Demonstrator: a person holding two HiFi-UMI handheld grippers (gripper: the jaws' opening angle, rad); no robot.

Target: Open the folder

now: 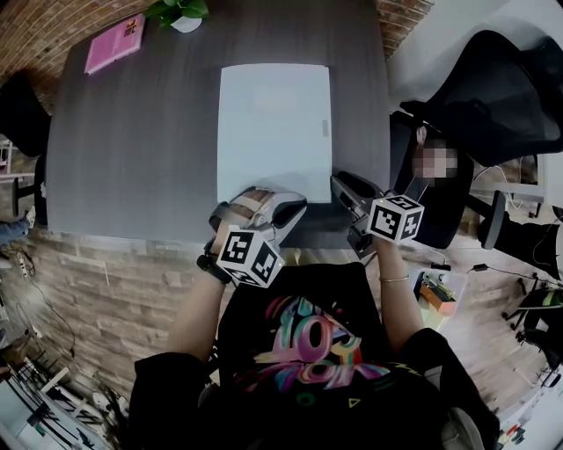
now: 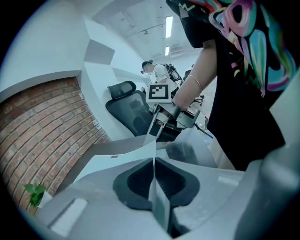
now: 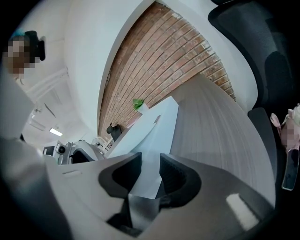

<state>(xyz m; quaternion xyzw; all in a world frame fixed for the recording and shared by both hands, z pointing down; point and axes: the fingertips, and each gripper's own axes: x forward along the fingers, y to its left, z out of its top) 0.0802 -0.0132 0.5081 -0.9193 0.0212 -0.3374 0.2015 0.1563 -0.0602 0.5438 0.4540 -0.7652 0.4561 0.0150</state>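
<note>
Pink paperback book point(image 1: 114, 41) sits at the far-left corner of the dark grey wood-grain table point(image 1: 132, 149), with a green plant in white pot point(image 1: 182, 12) at the far edge; both out of play. The left gripper point(image 2: 154, 161) has its pads pinched on a thin sheet at the near-left corner of the pale blue flat rectangular folder point(image 1: 274, 132). That looks like the top cover, gripped for peeling up. The folder lies centre-right, reaching the near edge. The right gripper point(image 3: 150, 171) has jaws spread at the near-right corner, not clamping, probably there to steady it.
</note>
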